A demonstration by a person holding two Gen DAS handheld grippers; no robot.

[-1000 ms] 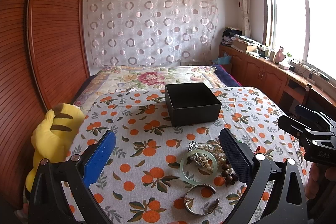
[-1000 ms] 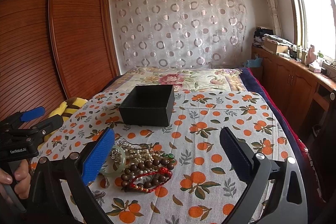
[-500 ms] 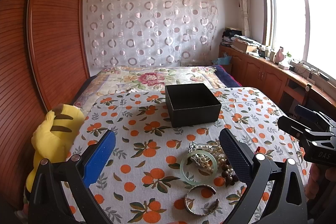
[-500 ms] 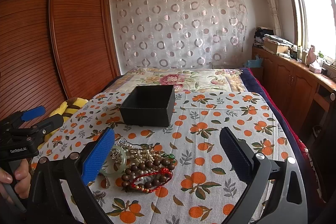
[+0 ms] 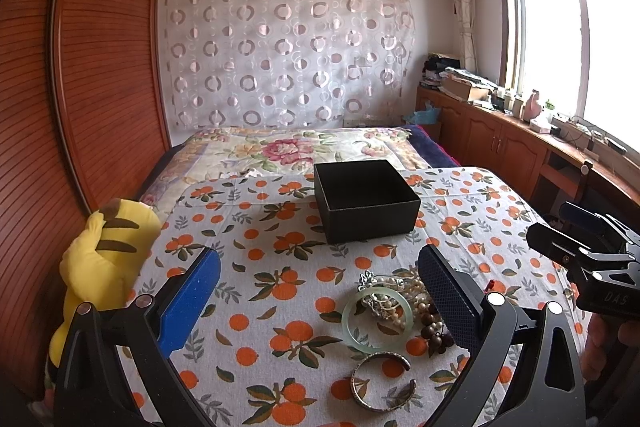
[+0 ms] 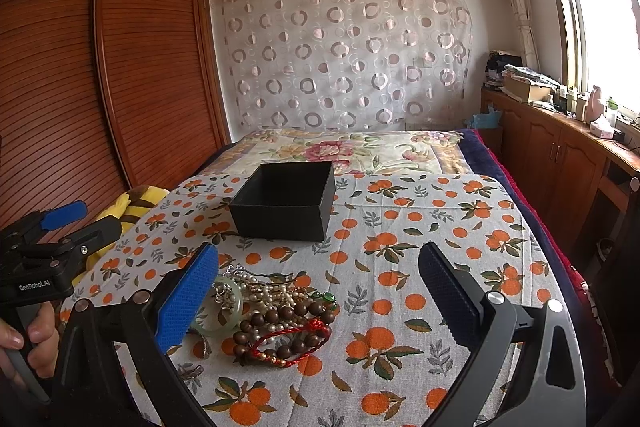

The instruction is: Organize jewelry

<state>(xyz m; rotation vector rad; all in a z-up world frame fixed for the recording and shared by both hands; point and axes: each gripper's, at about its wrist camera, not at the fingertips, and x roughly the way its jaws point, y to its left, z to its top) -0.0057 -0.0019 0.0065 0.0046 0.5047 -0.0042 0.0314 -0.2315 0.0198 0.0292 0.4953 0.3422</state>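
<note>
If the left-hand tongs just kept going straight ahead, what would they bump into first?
Probably the orange-print cloth on the bed, or the black box beyond it. The left tongs are open and empty. The green bangle lies right of centre. Depth is hard to judge.

On the orange-patterned cloth [image 5: 280, 267]: open black square box [image 5: 366, 201] behind; heap of bead and pearl jewelry [image 6: 280, 311] before it; yellow striped plush toy [image 5: 104, 251] at the left edge.
</note>
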